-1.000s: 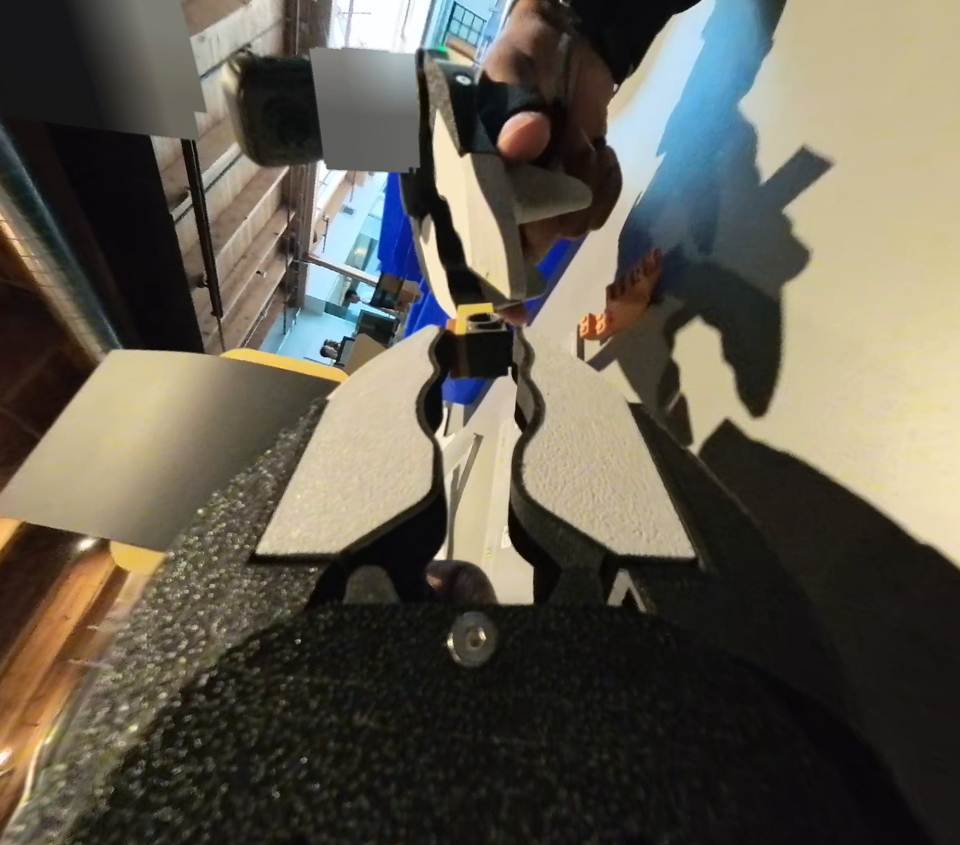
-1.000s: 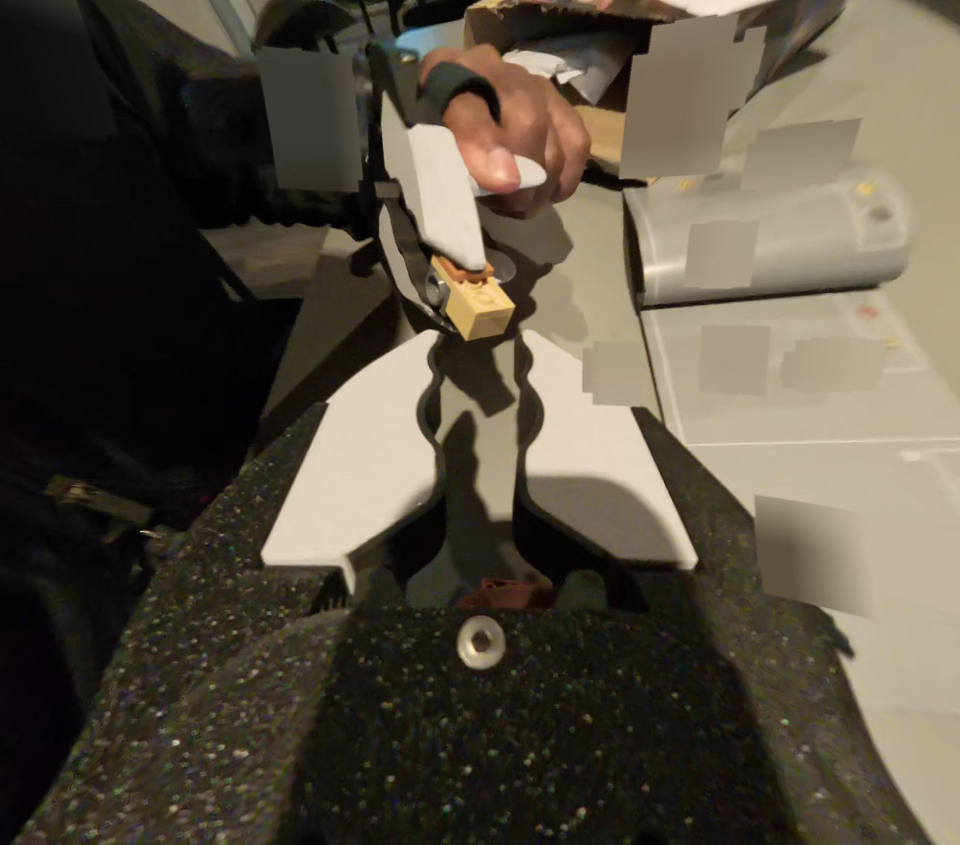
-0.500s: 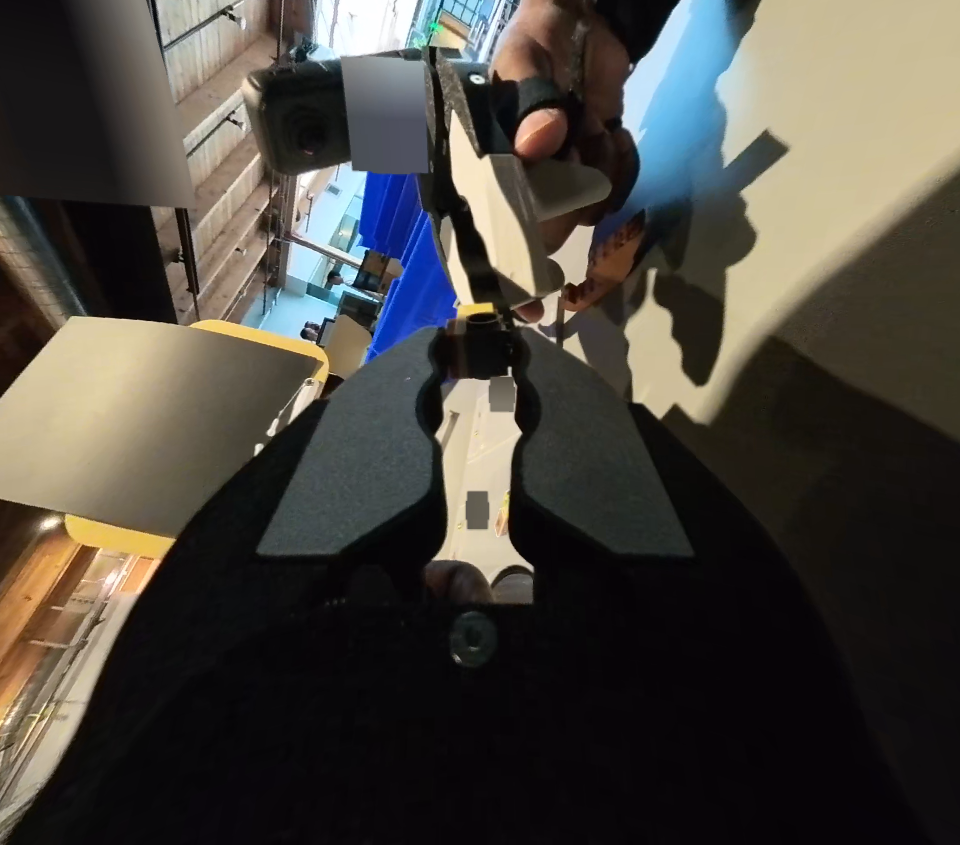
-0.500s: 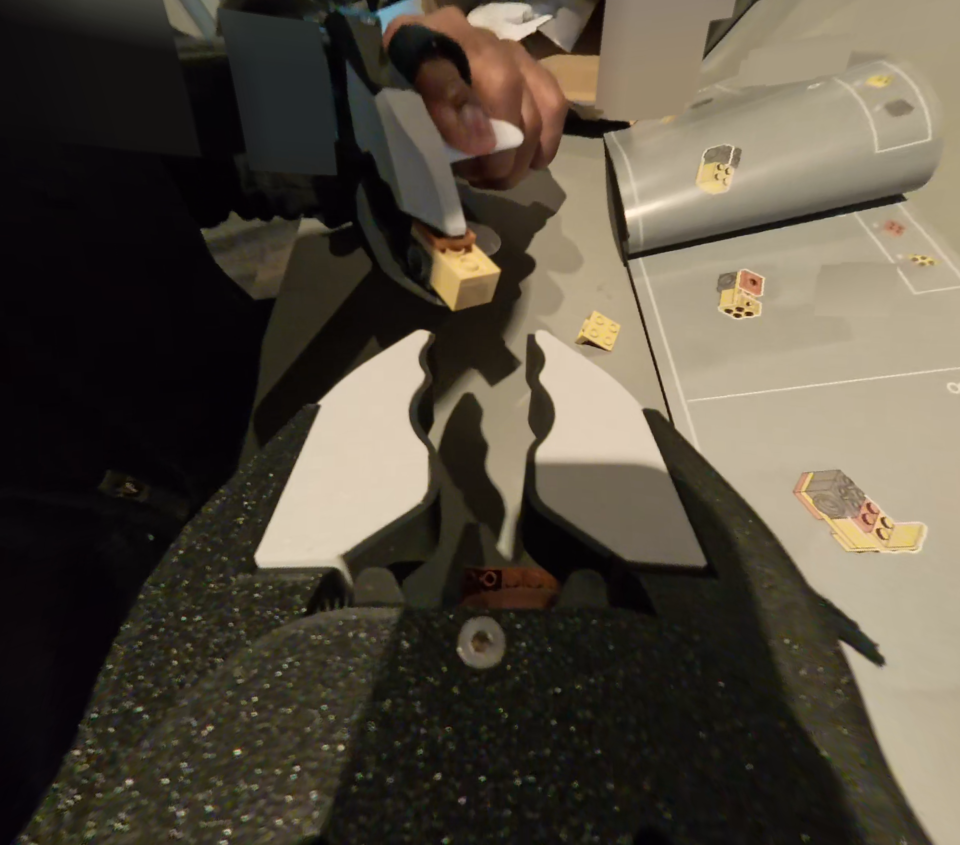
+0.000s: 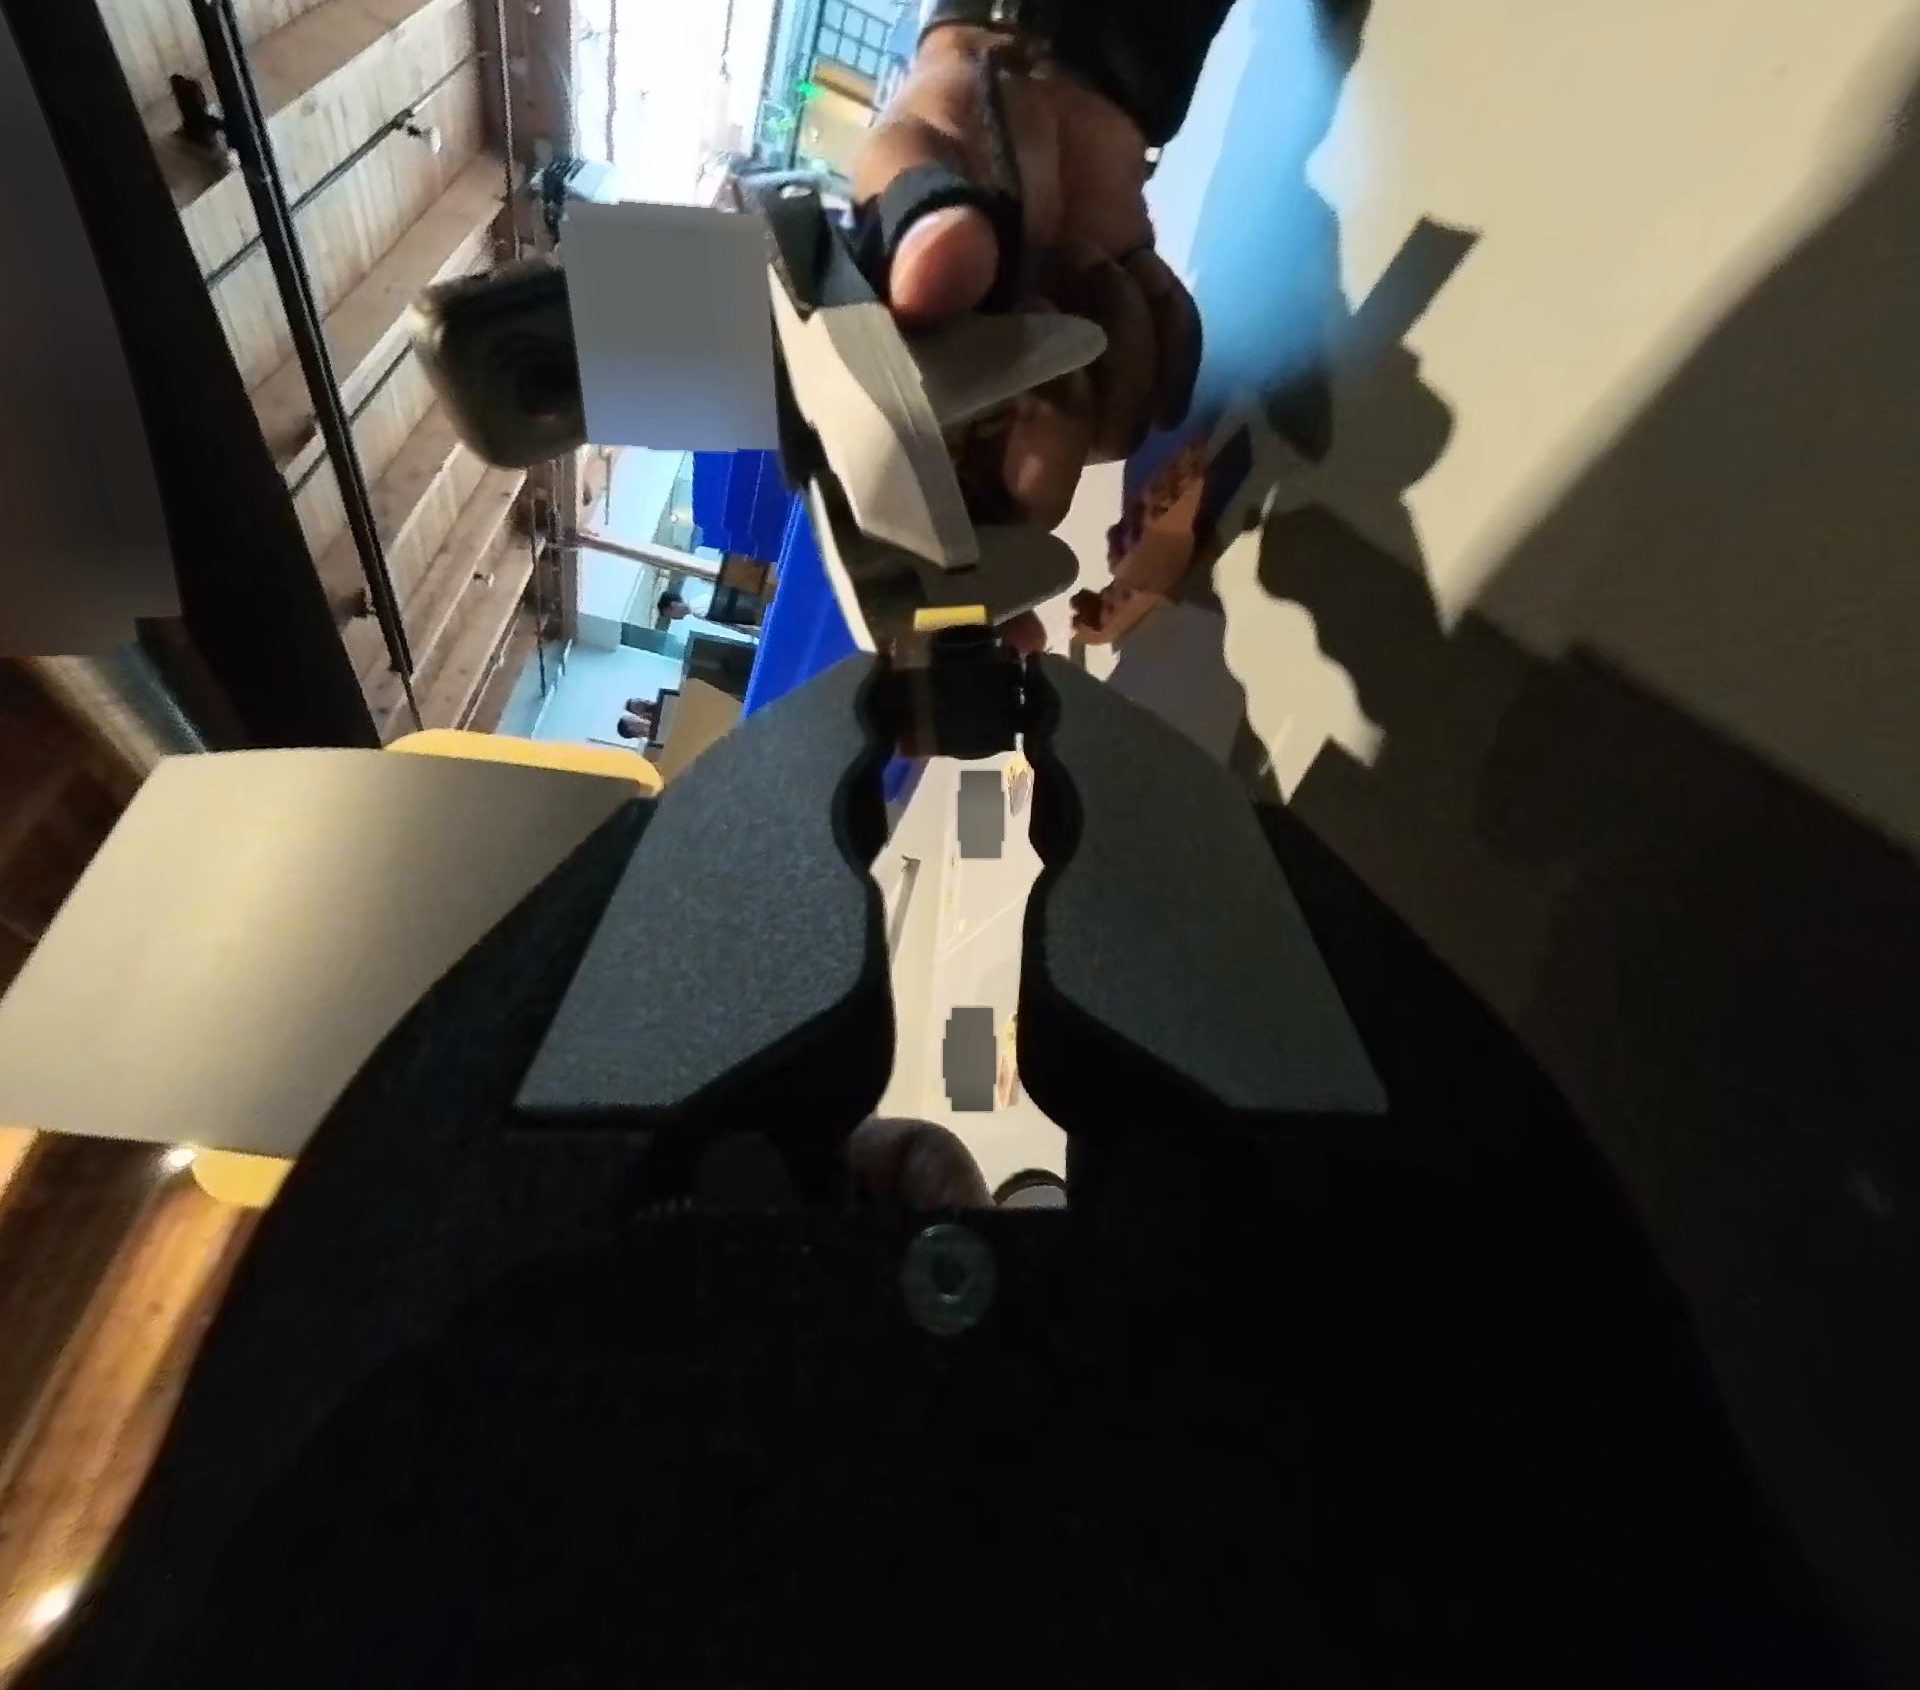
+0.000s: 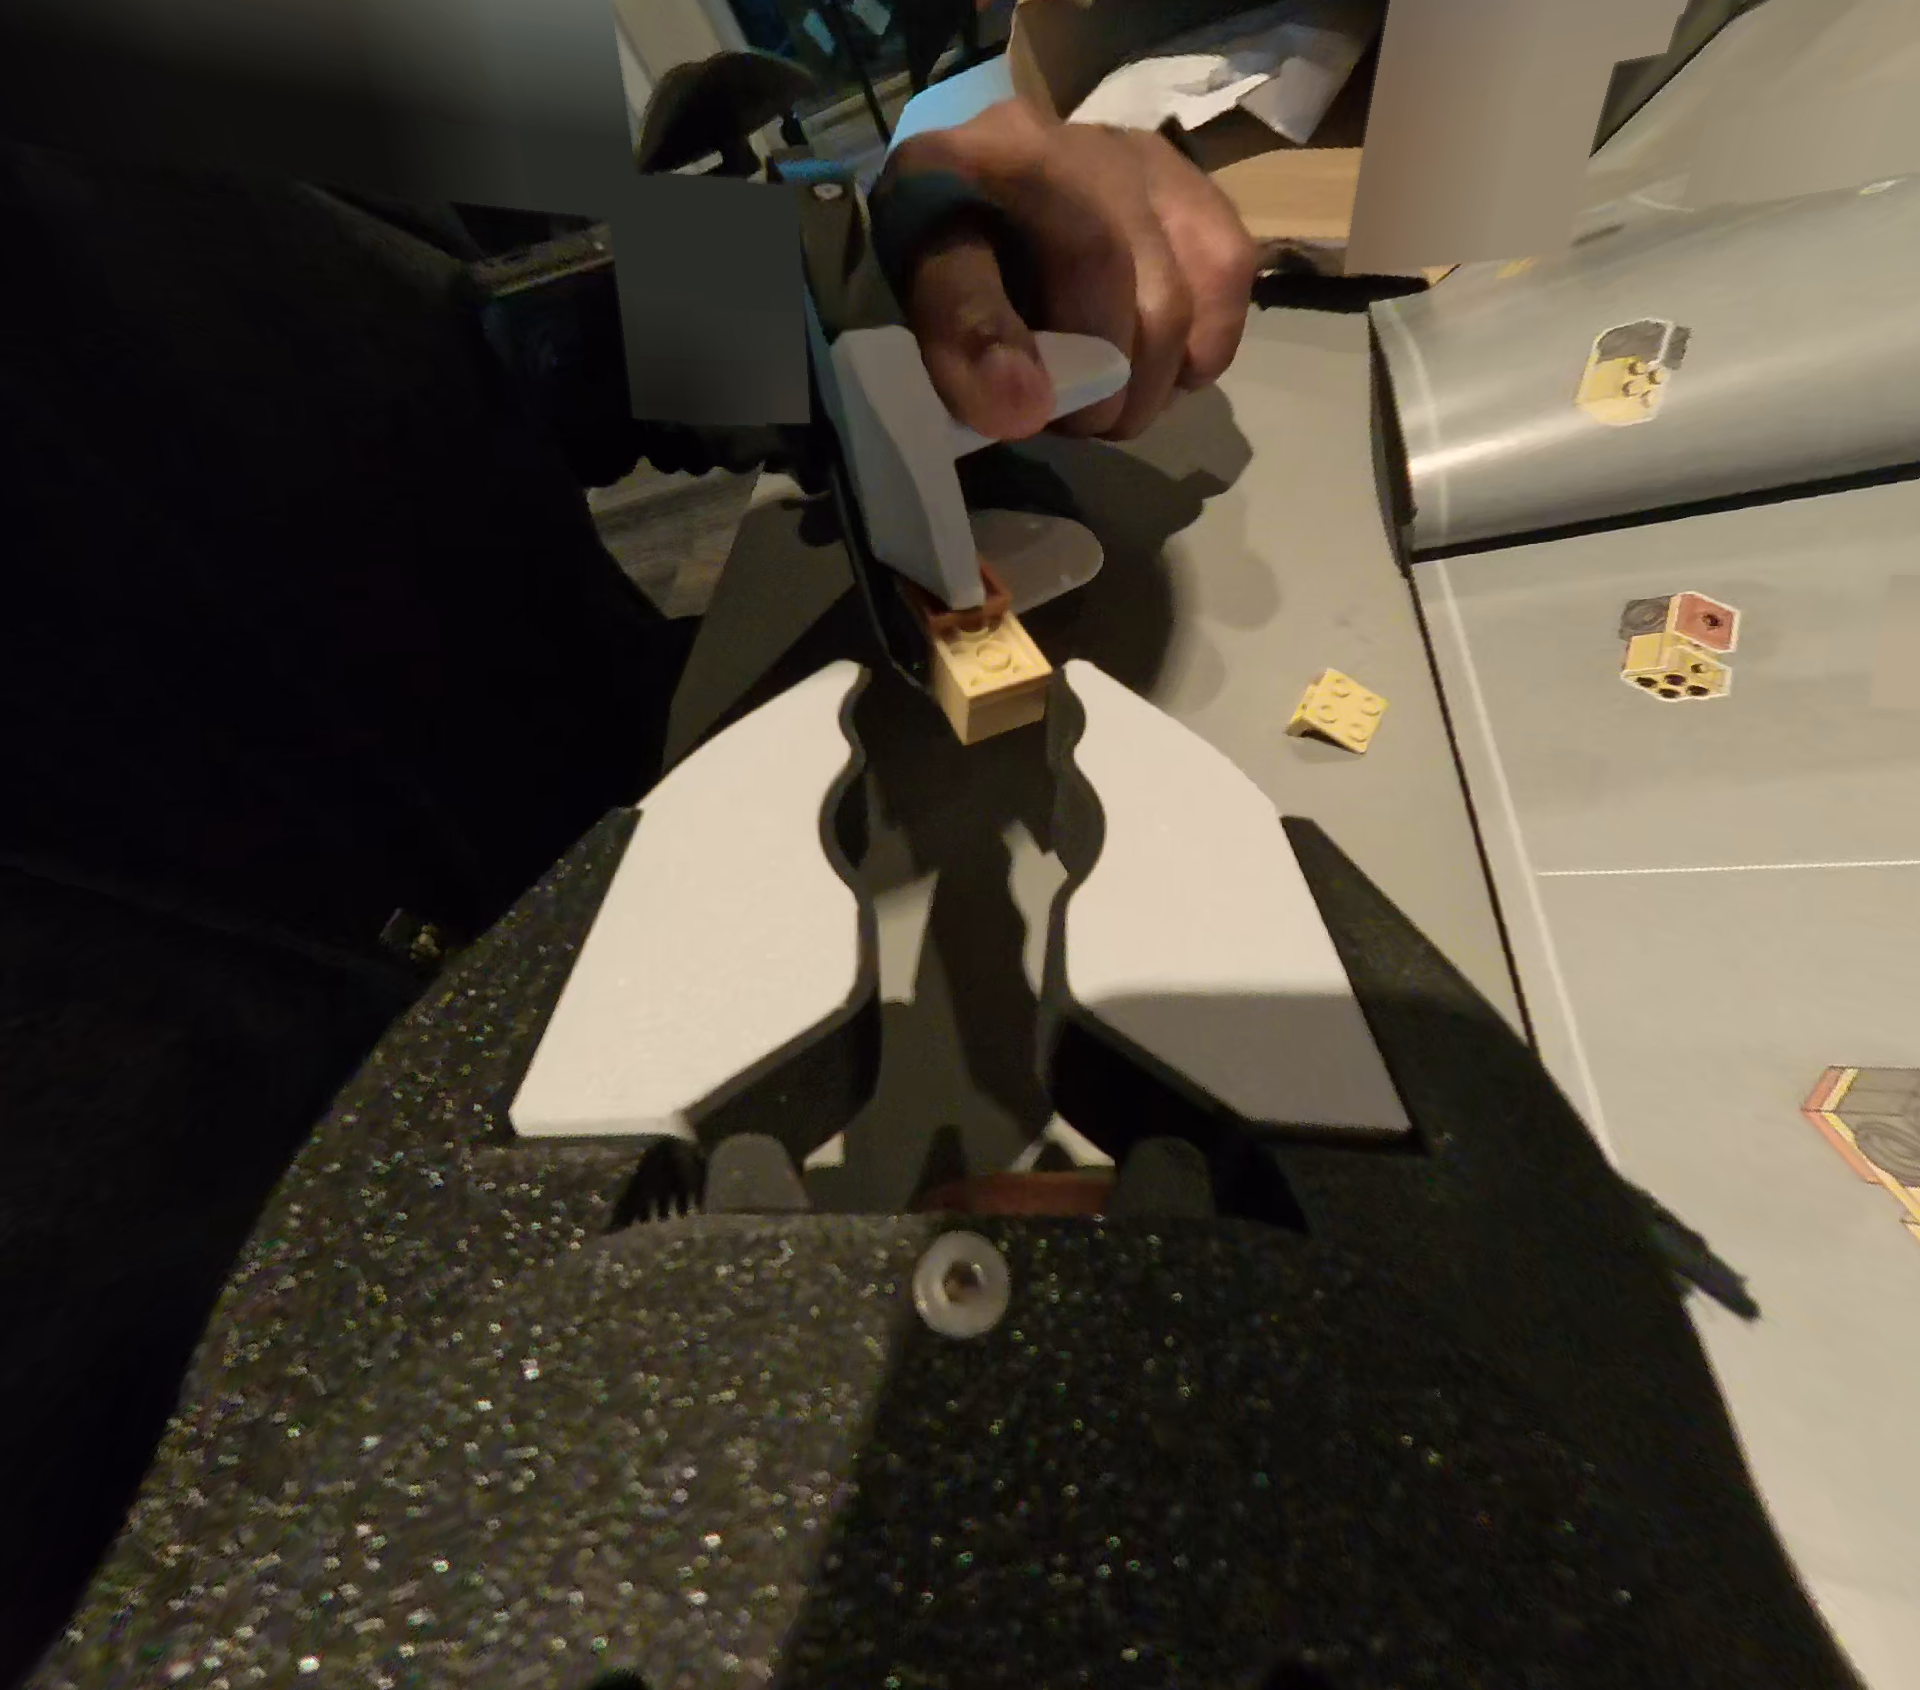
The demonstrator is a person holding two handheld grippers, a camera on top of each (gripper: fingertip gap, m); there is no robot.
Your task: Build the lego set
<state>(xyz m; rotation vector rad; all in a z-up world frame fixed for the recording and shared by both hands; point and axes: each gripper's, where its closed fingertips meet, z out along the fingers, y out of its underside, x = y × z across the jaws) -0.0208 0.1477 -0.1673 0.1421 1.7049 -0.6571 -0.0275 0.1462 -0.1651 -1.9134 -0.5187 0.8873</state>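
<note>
My left gripper (image 5: 951, 695) is shut on a small stack: a tan brick (image 6: 987, 674) with a brown plate (image 6: 961, 614) on it. The stack looks dark against the light in the left wrist view (image 5: 961, 700). It is held in the air above the grey table (image 6: 1299, 497). My right gripper (image 6: 961, 684) is open, with its fingertips on either side of the tan brick. The right tip is close to the brick and the left tip stands apart from it. The left gripper's grey fingers (image 6: 914, 487) and the hand (image 6: 1081, 269) holding it face the right camera.
A loose tan plate (image 6: 1337, 710) lies on the table to the right. A grey instruction sheet (image 6: 1714, 965) with brick pictures lies further right, its far end curled up (image 6: 1662, 435). An open cardboard box (image 6: 1195, 71) stands behind. Brown pieces (image 5: 1138, 591) lie on the table. Both grippers' tips are close together, under 4 cm apart.
Half a second ago the tan brick sat ahead of my right fingertips. Now the two grippers have closed in and it sits between them. The left gripper keeps its hold.
</note>
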